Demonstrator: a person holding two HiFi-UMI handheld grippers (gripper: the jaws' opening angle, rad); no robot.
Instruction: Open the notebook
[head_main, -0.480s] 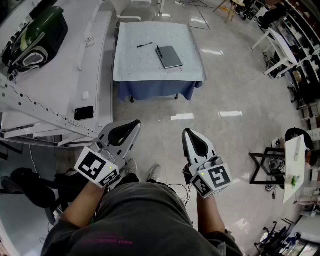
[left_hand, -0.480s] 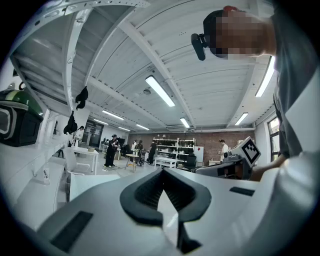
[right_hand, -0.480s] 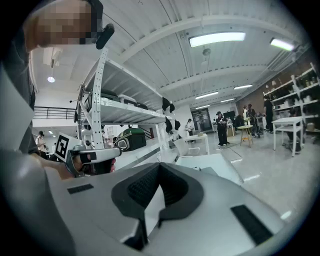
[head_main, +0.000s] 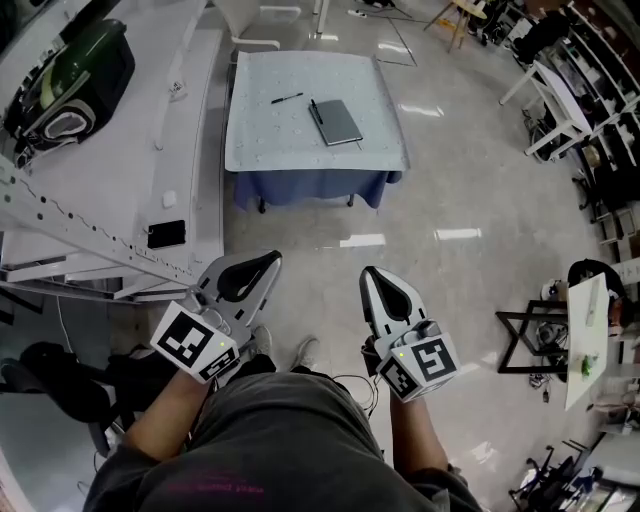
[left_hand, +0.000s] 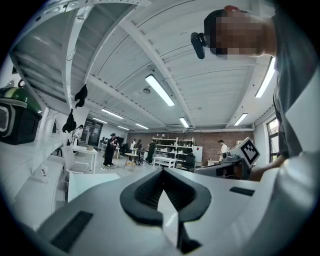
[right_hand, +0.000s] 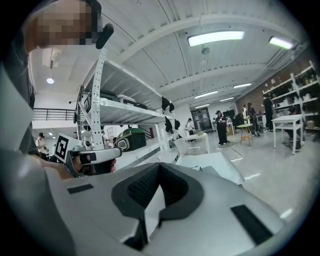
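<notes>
head view looks steeply down; gripper views face level toward the table (head_main: 270, 130).

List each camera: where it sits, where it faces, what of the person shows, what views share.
Head view: on the head, facing steeply down at table and notebook; shows left gripper, right gripper, forearms.
Left gripper view: on that gripper, facing level toward distant shelves; shows torso.
Right gripper view: on that gripper, facing the table; shows torso too.
Shared: each gripper view catches the other gripper.

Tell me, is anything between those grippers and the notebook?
Nothing visible. Only bare floor separates the left gripper and right gripper from the table; the notebook lies uncovered, pen beside it.
</notes>
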